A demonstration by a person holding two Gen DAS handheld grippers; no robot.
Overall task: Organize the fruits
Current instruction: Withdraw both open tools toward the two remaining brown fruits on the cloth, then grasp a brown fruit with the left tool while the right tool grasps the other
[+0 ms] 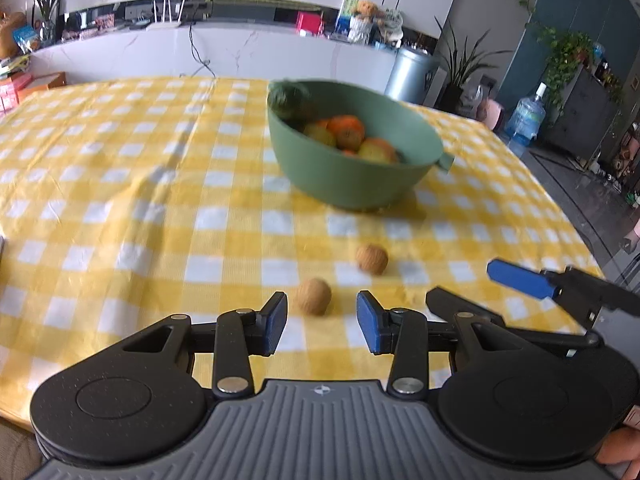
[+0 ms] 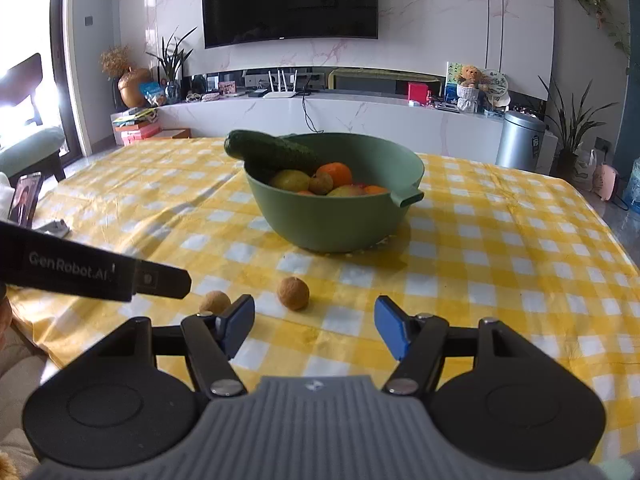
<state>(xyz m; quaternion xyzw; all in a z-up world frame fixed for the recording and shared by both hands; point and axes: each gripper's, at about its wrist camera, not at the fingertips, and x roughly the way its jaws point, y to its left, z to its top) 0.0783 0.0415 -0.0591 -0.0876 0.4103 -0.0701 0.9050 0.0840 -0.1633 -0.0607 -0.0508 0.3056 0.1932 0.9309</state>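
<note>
We held our left gripper point(image 1: 322, 322) low over the checked tablecloth point(image 1: 120, 200), its jaws partly open and holding nothing, and the nearer brown fruit point(image 1: 314, 295) lay just ahead of the gap, a little toward eleven o'clock. We think it was aimed there so that the pads could go down on both sides of this small round fruit. Our right gripper point(image 2: 315, 326) had its jaws wider apart and also empty; the second brown fruit point(image 2: 293, 293) lay on the cloth at about eleven o'clock from its gap, not yet between the pads. Both fruits were apart from each other and apart from the green bowl point(image 2: 332, 224), which stood farther away at twelve o'clock. In the bowl there were already oranges point(image 2: 335, 173), yellowish fruits and a cucumber point(image 2: 272, 152) that leaned over the rim at ten o'clock. So we judged that only these two fruits were left to collect.
</note>
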